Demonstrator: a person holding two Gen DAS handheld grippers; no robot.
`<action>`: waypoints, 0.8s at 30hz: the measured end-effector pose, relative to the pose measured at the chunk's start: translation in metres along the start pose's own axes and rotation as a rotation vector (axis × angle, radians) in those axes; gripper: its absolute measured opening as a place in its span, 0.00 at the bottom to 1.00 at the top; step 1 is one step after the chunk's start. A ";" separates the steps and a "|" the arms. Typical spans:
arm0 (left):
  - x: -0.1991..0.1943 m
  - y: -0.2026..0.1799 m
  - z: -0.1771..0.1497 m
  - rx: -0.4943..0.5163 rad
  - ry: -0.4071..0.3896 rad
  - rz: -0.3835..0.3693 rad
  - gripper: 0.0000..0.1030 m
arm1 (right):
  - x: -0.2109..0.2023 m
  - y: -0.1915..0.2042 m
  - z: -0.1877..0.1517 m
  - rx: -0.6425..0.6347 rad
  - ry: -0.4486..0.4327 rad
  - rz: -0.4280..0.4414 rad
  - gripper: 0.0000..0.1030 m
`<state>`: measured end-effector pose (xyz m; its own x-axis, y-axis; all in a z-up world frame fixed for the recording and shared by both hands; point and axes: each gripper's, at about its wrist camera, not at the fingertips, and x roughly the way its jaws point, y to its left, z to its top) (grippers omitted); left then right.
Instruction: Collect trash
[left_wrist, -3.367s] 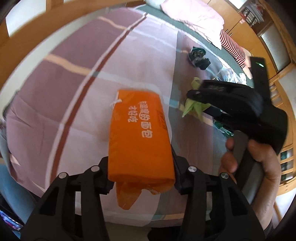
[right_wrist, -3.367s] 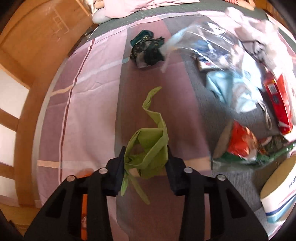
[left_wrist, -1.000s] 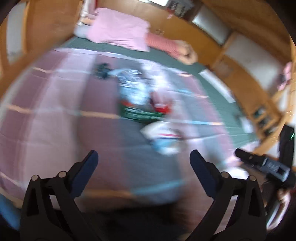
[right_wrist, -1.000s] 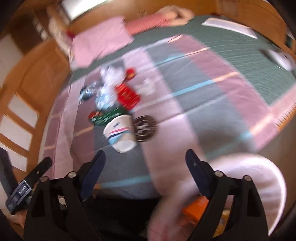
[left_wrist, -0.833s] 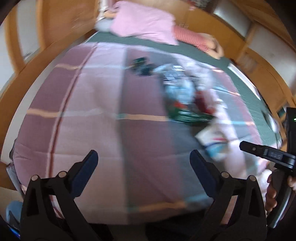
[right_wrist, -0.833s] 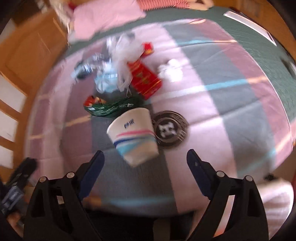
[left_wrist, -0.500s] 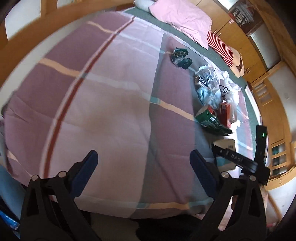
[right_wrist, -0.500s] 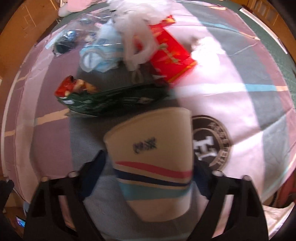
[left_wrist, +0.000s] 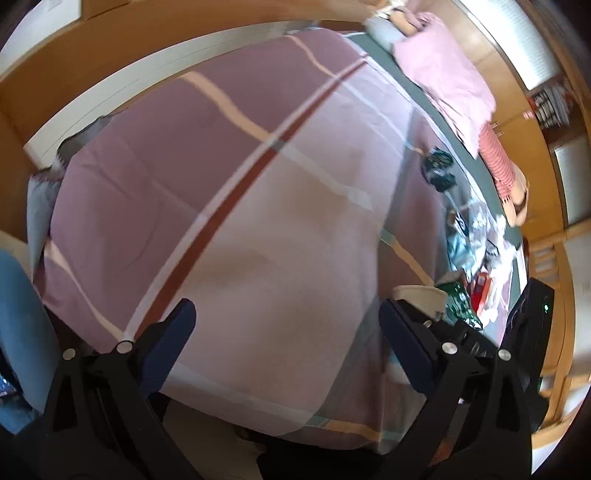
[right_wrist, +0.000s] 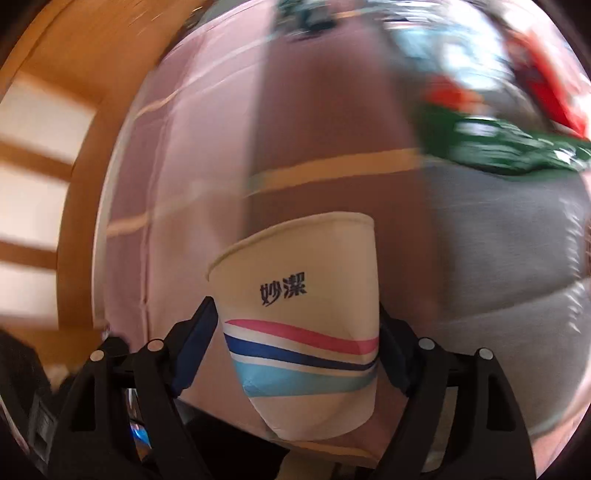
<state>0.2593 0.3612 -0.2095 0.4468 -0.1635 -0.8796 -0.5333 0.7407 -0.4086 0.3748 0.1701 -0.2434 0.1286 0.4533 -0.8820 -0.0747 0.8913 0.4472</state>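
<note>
My right gripper (right_wrist: 295, 332) is shut on a cream paper cup (right_wrist: 306, 295) with pink, navy and light-blue stripes and holds it above the bed; its rim also shows in the left wrist view (left_wrist: 419, 295). My left gripper (left_wrist: 288, 332) is open and empty over the near part of the purple plaid bedspread (left_wrist: 240, 206). More trash lies on the bed to the right: a green snack bag (right_wrist: 509, 140), a red packet (left_wrist: 482, 286), clear plastic bags (left_wrist: 476, 225) and a dark crumpled wrapper (left_wrist: 437, 170).
A pink pillow (left_wrist: 447, 74) and a red-striped cloth (left_wrist: 496, 166) lie at the bed's far end. A wooden bed frame (left_wrist: 92, 59) runs along the left side. Wooden cabinets (left_wrist: 554, 206) stand on the right. The right gripper's body (left_wrist: 528, 325) is beside my left fingers.
My right gripper closed on the paper cup and lifted it, swinging left. My left gripper stayed open and moved lower toward the near edge of the bed.
</note>
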 end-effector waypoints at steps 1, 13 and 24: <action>0.001 0.002 0.000 -0.008 0.002 0.005 0.96 | -0.001 0.005 -0.002 -0.029 0.003 0.016 0.78; -0.002 0.005 0.001 -0.043 -0.018 0.000 0.96 | -0.040 -0.021 0.002 0.041 -0.192 -0.078 0.85; 0.020 -0.022 -0.012 0.085 0.045 -0.001 0.96 | -0.082 -0.074 0.020 0.279 -0.463 -0.199 0.85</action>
<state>0.2718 0.3340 -0.2210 0.4135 -0.1924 -0.8899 -0.4687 0.7930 -0.3893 0.3891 0.0673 -0.2007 0.5378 0.1767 -0.8243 0.2508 0.9000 0.3566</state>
